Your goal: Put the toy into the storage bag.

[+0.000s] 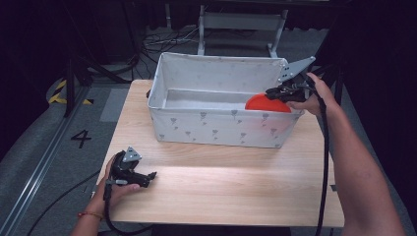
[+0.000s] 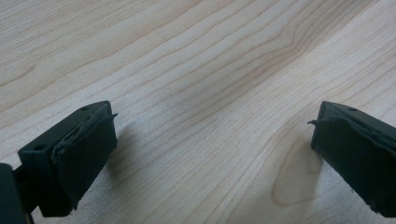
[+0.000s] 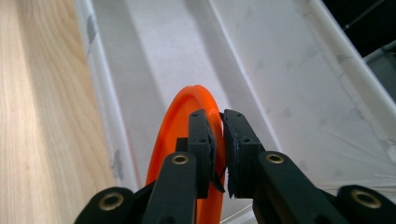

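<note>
My right gripper (image 1: 273,92) is up at the right end of the white fabric bin (image 1: 216,129), reaching over its rim, fingers (image 3: 201,140) pinched nearly together on the edge of an orange plate (image 1: 267,103). In the right gripper view the plate (image 3: 180,126) stands on edge between my two black fingers, rim clamped, with the bin's pale floor and walls (image 3: 289,70) behind it. In the high view the plate sits inside the bin at its right end, tilted up, the upper part showing above the near wall. The bin has small grey printed marks and stands on the far half of the wooden table (image 1: 221,182). My left gripper (image 1: 151,175) rests low at the near left of the table, well apart from the bin, held in my left hand (image 1: 115,189). Its fingers (image 2: 88,149) are spread wide with nothing between them, just bare wood grain (image 2: 210,93) beneath. Cables trail from both grippers off the near edge.
</note>
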Motion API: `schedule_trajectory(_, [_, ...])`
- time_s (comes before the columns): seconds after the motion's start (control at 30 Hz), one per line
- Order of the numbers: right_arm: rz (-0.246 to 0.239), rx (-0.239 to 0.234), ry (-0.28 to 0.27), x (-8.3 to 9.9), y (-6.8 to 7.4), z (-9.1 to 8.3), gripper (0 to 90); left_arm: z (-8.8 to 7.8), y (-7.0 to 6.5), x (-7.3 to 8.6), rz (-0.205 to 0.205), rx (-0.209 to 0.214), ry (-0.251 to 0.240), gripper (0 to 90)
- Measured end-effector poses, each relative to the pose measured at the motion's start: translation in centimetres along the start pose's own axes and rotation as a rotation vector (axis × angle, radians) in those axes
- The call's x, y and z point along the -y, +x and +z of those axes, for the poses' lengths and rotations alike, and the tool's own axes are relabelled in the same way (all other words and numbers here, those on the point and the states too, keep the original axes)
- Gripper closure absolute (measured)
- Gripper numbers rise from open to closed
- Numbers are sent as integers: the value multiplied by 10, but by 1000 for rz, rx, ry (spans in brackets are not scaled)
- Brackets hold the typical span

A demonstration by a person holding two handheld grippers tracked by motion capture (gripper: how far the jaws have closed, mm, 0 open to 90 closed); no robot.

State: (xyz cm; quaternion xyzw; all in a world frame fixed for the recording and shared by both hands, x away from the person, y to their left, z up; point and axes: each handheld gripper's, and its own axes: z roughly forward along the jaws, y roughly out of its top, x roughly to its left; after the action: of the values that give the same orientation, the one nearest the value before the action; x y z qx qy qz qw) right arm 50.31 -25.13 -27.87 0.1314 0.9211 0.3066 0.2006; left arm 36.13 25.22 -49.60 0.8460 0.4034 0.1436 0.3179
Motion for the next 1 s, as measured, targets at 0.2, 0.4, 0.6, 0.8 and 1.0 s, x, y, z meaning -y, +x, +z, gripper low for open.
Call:
schedule_trajectory(0.2, [-68,-57,112,-1,10,14,831,0,0,0,0,1,0,5])
schedule_trajectory(0.4, [-116,-111,226,-1,13,25,830,0,0,0,0,1,-1,5])
schedule_trajectory(0.6, [-120,-128,311,2,10,26,829,0,0,0,0,4,5,5])
schedule_trajectory(0.8, [-117,-144,353,4,8,30,829,0,0,0,0,4,4,5])
schedule_trajectory(1.0, [-117,-152,392,3,7,30,826,0,0,0,0,4,4,5])
